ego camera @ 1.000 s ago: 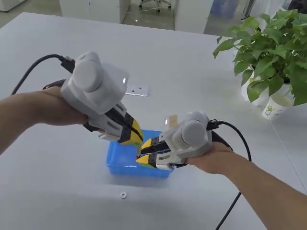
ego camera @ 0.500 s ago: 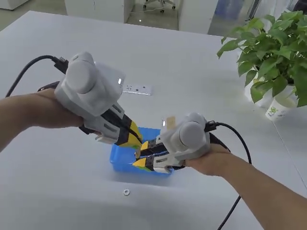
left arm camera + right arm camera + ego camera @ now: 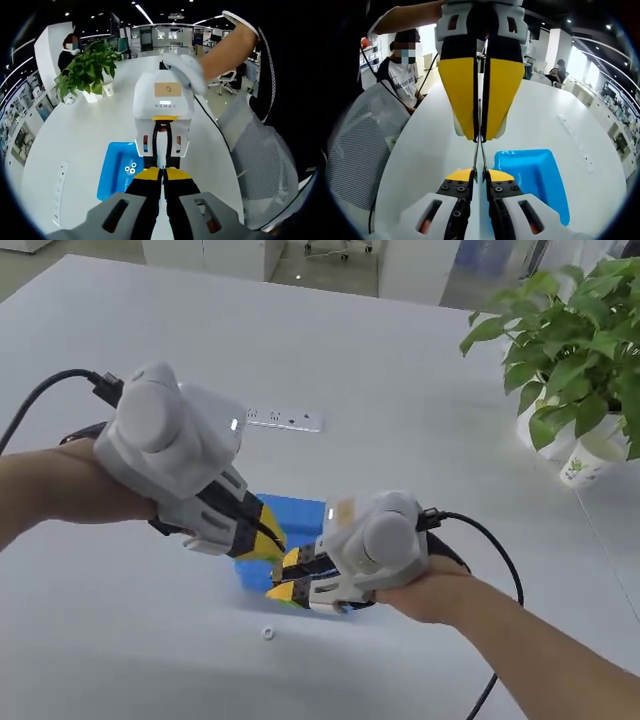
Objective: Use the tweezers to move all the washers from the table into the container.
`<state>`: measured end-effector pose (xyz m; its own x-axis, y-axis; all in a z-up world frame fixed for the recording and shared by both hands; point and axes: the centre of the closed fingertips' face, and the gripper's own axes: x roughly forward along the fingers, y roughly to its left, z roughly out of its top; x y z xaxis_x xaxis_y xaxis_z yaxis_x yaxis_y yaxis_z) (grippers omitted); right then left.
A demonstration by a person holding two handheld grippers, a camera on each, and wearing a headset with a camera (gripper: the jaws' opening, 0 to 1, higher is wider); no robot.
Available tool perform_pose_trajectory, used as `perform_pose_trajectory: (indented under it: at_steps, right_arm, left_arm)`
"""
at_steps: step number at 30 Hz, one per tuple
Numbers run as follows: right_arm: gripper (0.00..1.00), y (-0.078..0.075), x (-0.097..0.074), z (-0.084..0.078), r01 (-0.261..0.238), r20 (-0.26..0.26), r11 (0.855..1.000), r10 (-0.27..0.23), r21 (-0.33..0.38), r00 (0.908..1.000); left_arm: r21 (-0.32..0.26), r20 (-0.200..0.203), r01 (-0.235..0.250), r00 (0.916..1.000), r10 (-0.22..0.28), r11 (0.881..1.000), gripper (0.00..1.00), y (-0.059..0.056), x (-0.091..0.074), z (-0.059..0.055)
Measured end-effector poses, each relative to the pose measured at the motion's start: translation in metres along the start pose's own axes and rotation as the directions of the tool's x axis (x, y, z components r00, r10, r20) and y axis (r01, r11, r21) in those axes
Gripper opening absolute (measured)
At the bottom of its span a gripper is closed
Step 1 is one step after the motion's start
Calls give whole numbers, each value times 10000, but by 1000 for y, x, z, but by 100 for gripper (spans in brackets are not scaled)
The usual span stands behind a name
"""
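My left gripper (image 3: 262, 536) and my right gripper (image 3: 288, 588) meet tip to tip over the near edge of the blue container (image 3: 292, 510). The thin metal tweezers (image 3: 479, 132) run between the left gripper's yellow jaws, seen from the front in the right gripper view, down into my right gripper (image 3: 480, 176). Both pairs of jaws are closed on the tweezers. In the left gripper view my left gripper (image 3: 163, 174) faces the right gripper's white body. Three washers (image 3: 131, 168) lie inside the blue container (image 3: 112, 172). One washer (image 3: 268, 633) lies on the table in front of the container.
A white power strip (image 3: 286, 421) lies on the table beyond the container. A potted plant (image 3: 575, 350) stands at the far right beside a white cup (image 3: 577, 468). Cables trail from both grippers. A mesh chair (image 3: 357, 150) and a person stand off the table.
Both grippers have shifted slightly left and toward me, still joined at the tips. More of the container's far side shows. The washer on the table has stayed put.
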<state>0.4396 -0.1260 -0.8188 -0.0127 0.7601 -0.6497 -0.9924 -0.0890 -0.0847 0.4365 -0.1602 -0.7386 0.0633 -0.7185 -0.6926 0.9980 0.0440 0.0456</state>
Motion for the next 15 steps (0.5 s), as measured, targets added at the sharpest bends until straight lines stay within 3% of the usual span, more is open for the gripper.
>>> perform_pose_trajectory:
  at_steps: [6, 15]
  right_arm:
    - [12, 9, 7, -5, -83, -71, 10000, 83, -23, 9999]
    - [12, 13, 13, -11, -124, -133, 9999, 124, -29, 9998]
  left_arm:
    - [-30, -196, 139, 9997, -139, 9999, 5, -9, 4, -7]
    - [-69, -393, 193, 9990, -196, 9998, 5, -13, 8, -16]
